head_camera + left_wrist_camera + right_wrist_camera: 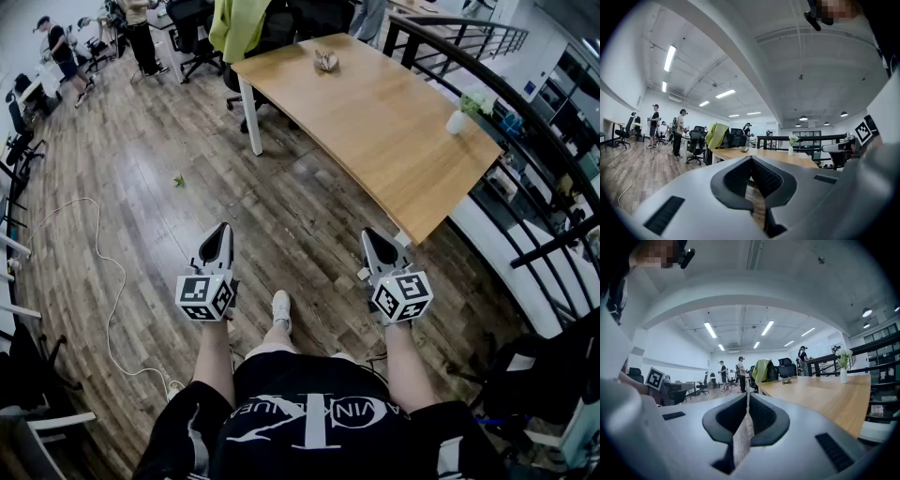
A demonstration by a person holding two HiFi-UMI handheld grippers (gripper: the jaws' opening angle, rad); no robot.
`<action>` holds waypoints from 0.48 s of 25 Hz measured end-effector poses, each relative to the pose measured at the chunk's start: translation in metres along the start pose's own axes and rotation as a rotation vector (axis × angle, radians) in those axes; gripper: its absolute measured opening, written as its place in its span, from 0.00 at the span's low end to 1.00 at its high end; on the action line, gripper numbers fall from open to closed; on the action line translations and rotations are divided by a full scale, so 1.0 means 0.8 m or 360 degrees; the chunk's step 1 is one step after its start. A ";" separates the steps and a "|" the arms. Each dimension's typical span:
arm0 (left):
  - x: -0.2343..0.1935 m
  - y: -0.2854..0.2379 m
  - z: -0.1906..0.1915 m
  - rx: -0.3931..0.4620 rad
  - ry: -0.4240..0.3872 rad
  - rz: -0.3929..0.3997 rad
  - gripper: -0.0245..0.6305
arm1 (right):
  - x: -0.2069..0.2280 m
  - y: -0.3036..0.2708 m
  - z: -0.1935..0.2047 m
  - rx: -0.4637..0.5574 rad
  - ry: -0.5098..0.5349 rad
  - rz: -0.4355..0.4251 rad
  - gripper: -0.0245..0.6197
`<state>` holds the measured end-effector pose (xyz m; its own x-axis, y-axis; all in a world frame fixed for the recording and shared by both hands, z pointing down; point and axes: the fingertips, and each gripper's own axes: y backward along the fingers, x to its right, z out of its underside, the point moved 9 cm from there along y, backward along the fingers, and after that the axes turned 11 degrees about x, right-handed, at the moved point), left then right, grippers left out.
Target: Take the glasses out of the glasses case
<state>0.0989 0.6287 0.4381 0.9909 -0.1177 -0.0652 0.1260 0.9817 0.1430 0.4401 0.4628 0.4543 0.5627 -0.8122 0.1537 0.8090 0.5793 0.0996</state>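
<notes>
A small brownish object [326, 61] lies on the far part of the wooden table [394, 131]; it is too small to tell whether it is the glasses case. It also shows in the left gripper view [744, 149] and the right gripper view [786, 379]. No glasses are visible. My left gripper [221, 229] and right gripper [373, 234] are held level over the plank floor, well short of the table. Both are shut with nothing between the jaws, as the left gripper view [751, 158] and the right gripper view [747, 394] show.
A white vase with flowers [456, 122] stands near the table's right edge. A black railing [525, 112] runs behind the table. Office chairs and a yellow-green jacket [234, 23] stand at its far end. A white cable [103, 272] lies on the floor at left. People [141, 33] stand far back.
</notes>
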 end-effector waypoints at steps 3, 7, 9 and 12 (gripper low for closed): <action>-0.026 -0.040 0.001 0.0002 0.0002 0.0018 0.06 | 0.007 -0.047 0.003 0.0003 -0.0011 0.0017 0.09; -0.056 -0.088 0.009 -0.0006 0.0002 0.0030 0.06 | 0.016 -0.101 0.010 -0.0022 -0.0013 -0.0003 0.09; -0.072 -0.111 0.014 -0.0017 0.0026 0.0026 0.06 | 0.023 -0.127 0.013 -0.0037 -0.0012 -0.0002 0.09; -0.092 -0.142 0.025 -0.0059 0.0060 0.0035 0.06 | 0.034 -0.159 0.017 -0.0052 -0.0021 0.0024 0.09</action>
<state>0.0126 0.5227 0.4462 0.9908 -0.0908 -0.1000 0.1016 0.9889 0.1084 0.3500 0.3677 0.4589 0.5727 -0.8023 0.1681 0.8057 0.5888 0.0653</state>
